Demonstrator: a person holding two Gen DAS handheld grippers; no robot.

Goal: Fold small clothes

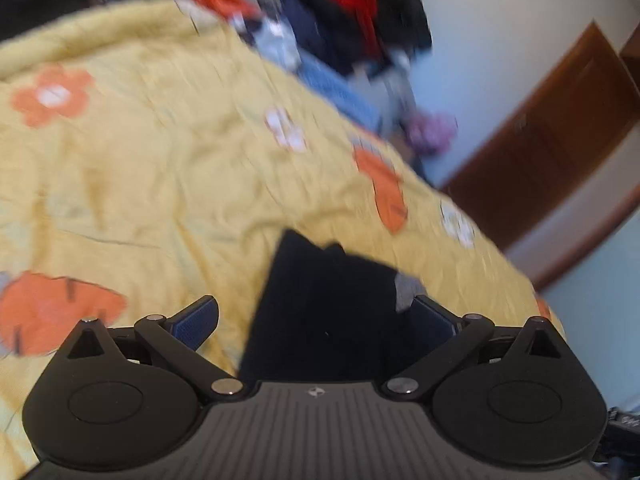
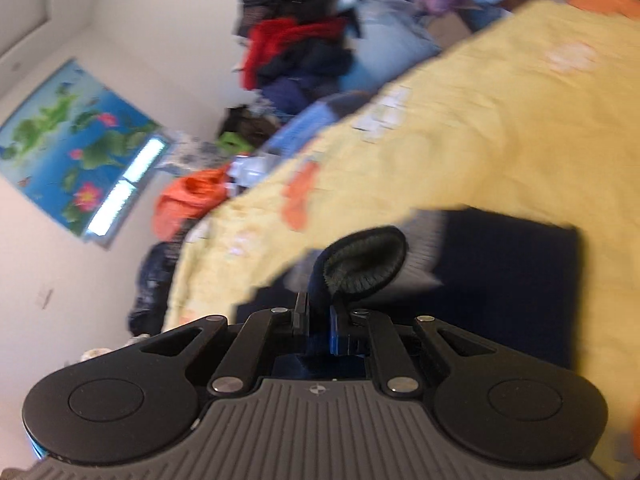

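The left tool [image 1: 316, 316], jaws spread wide and gripping nothing, hangs over a dark navy garment [image 1: 320, 312] lying on a bed covered by a yellow quilt [image 1: 160, 160] printed with orange and white flowers. The cloth sits between the two blue-padded fingers [image 1: 196, 322], though neither pad presses on it; a grey patch shows at the garment's right side.

Only the right wrist view shows a grip: the right tool [image 2: 320, 320] is pinched narrow on a fold of the same dark garment [image 2: 500, 280], and a ribbed cuff or hem stands up in a loop just above its fingertips. The rest of the piece spreads flat on the quilt to the right.

That view alone also takes in a pale wall carrying a blue poster of lotus flowers [image 2: 76, 152], and an orange bundle [image 2: 188, 200] beside the bed.

The left wrist view alone shows a brown wooden door [image 1: 552, 152] past the bed's far corner.

Both cameras catch a heap of clothes [image 1: 348, 28] in red, black and blue stacked just beyond the far edge of the bed, with a purple item near it.

The quilt's far edge runs diagonally through each picture. A broad stretch of bare quilt lies beyond and to the left of the garment in the left view. Both frames are blurred.
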